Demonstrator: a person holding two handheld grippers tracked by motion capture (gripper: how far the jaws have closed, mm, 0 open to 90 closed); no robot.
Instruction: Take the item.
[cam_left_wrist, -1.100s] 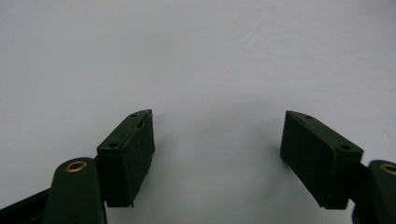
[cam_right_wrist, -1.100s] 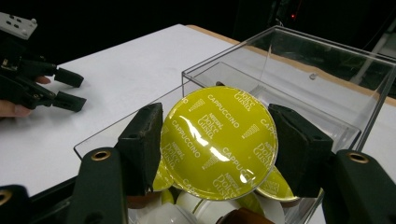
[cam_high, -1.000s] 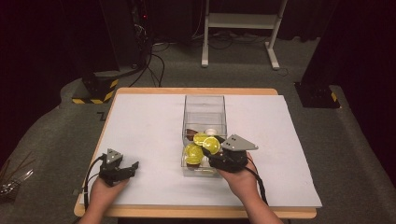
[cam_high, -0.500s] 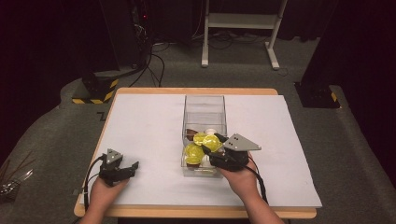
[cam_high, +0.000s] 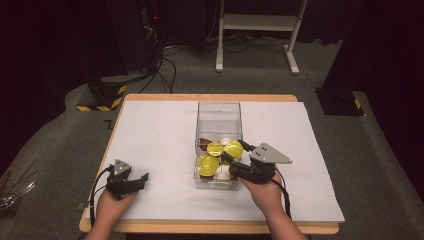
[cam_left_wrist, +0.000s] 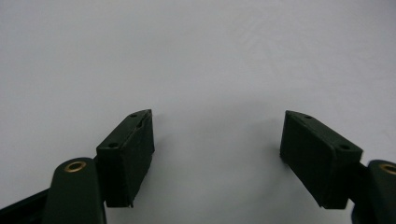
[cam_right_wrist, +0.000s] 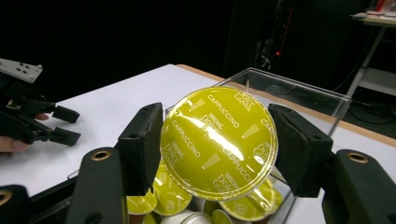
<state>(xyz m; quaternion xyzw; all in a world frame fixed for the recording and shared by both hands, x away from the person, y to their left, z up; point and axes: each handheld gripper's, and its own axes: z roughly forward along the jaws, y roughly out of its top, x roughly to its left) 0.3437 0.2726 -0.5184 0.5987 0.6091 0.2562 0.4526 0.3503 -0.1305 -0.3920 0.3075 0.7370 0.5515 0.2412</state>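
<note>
My right gripper (cam_right_wrist: 218, 131) is shut on a yellow foil-topped coffee capsule (cam_right_wrist: 219, 142) marked Cappuccino, one pad on each side of its rim. In the high view this capsule (cam_high: 233, 148) hangs in my right gripper (cam_high: 235, 151) just over the near right part of a clear plastic box (cam_high: 218, 104). Several more yellow capsules (cam_high: 208, 162) and some white and brown ones lie in the box's near end. My left gripper (cam_high: 143, 180) rests low at the front left of the table. Its jaws (cam_left_wrist: 217, 140) stand open over bare white surface.
A white sheet (cam_high: 160, 135) covers the wooden table. The box's far half holds nothing, seen through its rim (cam_right_wrist: 299, 88). From the right gripper view, my left gripper (cam_right_wrist: 63, 125) lies off to the left. Dark floor, cables and a white stand (cam_high: 260, 22) lie beyond the table.
The right gripper with the yellow capsule has crept slightly up and to the right over the box. The left hand has not moved.
</note>
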